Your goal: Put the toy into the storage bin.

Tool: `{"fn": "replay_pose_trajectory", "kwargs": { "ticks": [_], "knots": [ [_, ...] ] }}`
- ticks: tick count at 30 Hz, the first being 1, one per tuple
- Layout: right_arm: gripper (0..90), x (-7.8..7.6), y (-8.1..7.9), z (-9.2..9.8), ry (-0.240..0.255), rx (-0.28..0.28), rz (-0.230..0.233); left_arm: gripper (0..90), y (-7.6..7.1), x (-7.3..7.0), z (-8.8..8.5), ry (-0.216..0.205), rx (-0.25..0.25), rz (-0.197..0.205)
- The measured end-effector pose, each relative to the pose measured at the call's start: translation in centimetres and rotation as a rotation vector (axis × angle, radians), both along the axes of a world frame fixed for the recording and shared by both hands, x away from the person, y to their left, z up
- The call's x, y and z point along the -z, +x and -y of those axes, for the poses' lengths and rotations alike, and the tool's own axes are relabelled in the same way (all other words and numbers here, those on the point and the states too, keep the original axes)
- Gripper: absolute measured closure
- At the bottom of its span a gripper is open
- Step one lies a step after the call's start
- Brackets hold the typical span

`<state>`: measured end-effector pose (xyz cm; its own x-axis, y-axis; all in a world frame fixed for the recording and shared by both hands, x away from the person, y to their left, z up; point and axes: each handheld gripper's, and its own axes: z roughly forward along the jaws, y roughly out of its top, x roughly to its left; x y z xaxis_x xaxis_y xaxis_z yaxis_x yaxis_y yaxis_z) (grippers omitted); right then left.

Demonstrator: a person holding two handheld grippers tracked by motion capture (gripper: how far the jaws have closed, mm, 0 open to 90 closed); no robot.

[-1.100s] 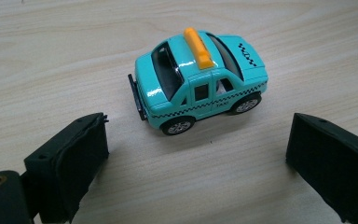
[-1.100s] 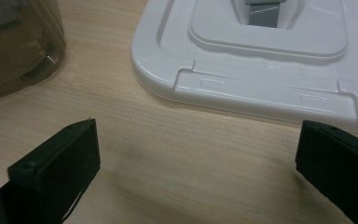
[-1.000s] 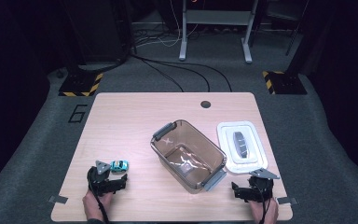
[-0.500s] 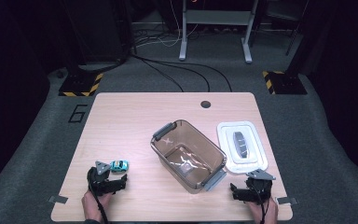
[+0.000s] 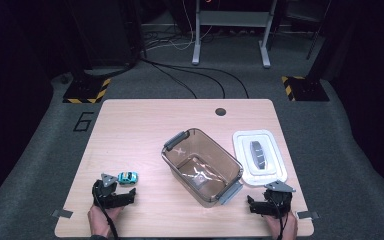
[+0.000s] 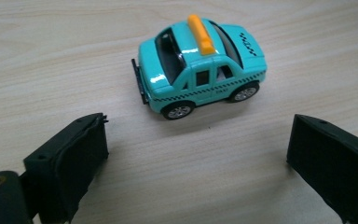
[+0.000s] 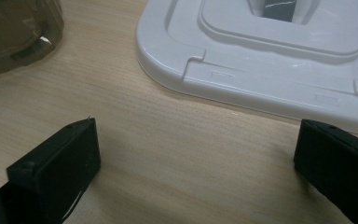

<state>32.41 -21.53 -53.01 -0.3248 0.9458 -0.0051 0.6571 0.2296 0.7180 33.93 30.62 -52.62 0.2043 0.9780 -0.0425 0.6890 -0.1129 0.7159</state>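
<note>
A small teal toy taxi (image 6: 200, 65) with an orange roof sign stands on the wooden table (image 5: 140, 130) near its front left corner, also seen in the high view (image 5: 127, 177). My left gripper (image 6: 198, 135) rests just short of it. Its jaws have just been opening, and they stand wide with nothing between them. At the front right, my right gripper (image 7: 196, 135) is open over bare wood, facing the near edge of a white lid (image 7: 261, 88). In the high view the left gripper (image 5: 119, 190) and right gripper (image 5: 265, 198) sit low by the front edge.
A clear brownish container (image 5: 230, 162) with grey end latches stands mid-table, turned at an angle. The white lid (image 5: 272, 167) with a dark handle lies flat to its right. A round cable hole (image 5: 220, 111) sits near the table's far edge.
</note>
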Motion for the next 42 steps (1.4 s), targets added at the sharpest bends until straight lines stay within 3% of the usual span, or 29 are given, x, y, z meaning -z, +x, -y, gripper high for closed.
{"fn": "replay_pose_trajectory", "kwargs": {
  "ticks": [4, 8, 18, 22, 26, 29, 42],
  "knots": [
    [0.0, 0.0, 0.0, 0.0, 0.001, 0.003, 0.001, 2.4, 0.7, -0.5, 0.0, -0.024, -0.021, -0.012],
    [0.0, 0.0, 0.0, 0.0, 0.000, 0.004, 0.001, 1.3, 1.6, -0.7, 0.7, -0.019, -0.043, -0.012],
    [0.0, 0.0, 0.0, 0.0, 0.000, 0.003, 0.002, 4.4, 3.0, -0.9, 0.9, -0.028, -0.110, 0.016],
    [0.2, 0.0, 0.0, 0.0, -0.001, 0.002, 0.003, 14.2, 3.2, -1.0, 1.0, -0.010, -0.104, 0.014],
    [0.5, 0.0, 0.0, 0.0, -0.002, 0.000, 0.005, 15.6, 3.4, -0.9, 1.5, 0.014, -0.093, 0.009],
    [0.6, 0.0, 0.0, 0.0, -0.001, 0.000, 0.006, 22.3, 3.5, -0.8, 1.5, 0.007, -0.088, -0.003],
    [1.0, 0.0, 0.0, 0.0, -0.001, 0.000, 0.006, 23.8, 3.2, -0.3, 1.5, 0.013, -0.071, -0.007]
  ]
}}
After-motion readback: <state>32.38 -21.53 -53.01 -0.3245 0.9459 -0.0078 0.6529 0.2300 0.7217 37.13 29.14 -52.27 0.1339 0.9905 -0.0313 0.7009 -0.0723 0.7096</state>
